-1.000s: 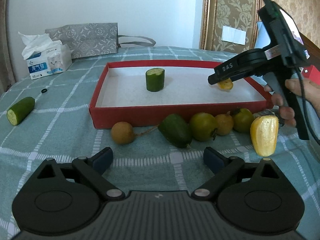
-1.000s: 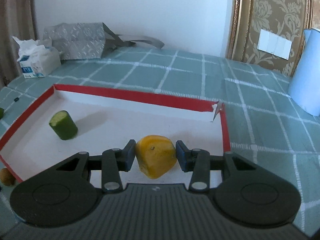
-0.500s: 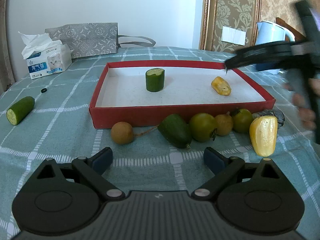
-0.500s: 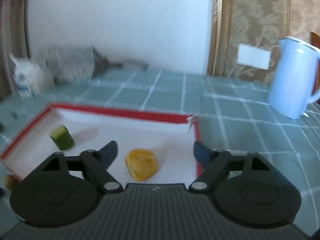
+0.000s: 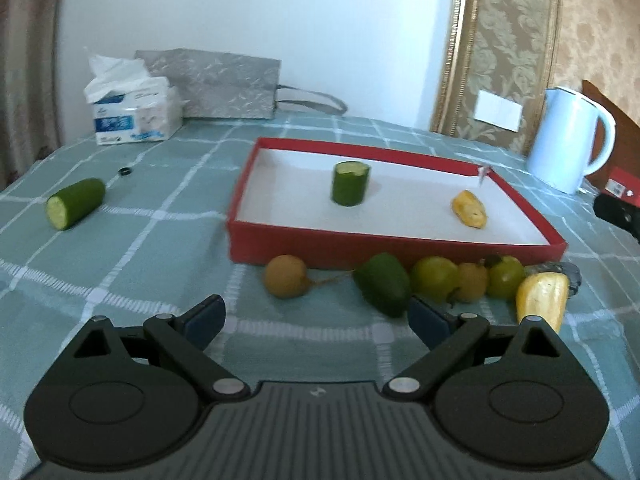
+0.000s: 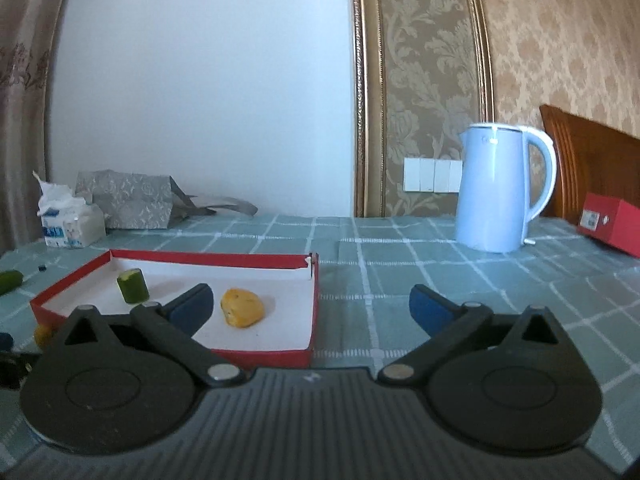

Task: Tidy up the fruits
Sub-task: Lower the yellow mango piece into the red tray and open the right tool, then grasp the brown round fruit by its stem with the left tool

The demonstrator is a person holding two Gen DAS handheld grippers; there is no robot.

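**Two pieces in the red tray, both grippers empty**

Your left gripper is hovering over the checked tablecloth with its fingers spread wide, gripping nothing. Your right gripper is likewise spread and empty, sitting back from the tray's right end.

Inside the red tray a cucumber stub is standing upright on its cut end, near the far edge toward the middle. A yellow fruit piece is lying flat near the right end, its long axis running from the far edge toward the near right corner.

Along the tray's near wall, on the cloth, a row of fruit is waiting: a brown round fruit, a dark green piece lying at an angle, two green round fruits with a small brown one between them, and a pale yellow fruit standing roughly upright, though blur is softening its outline. A second cucumber half is lying near the cloth's left edge, cut face toward you.
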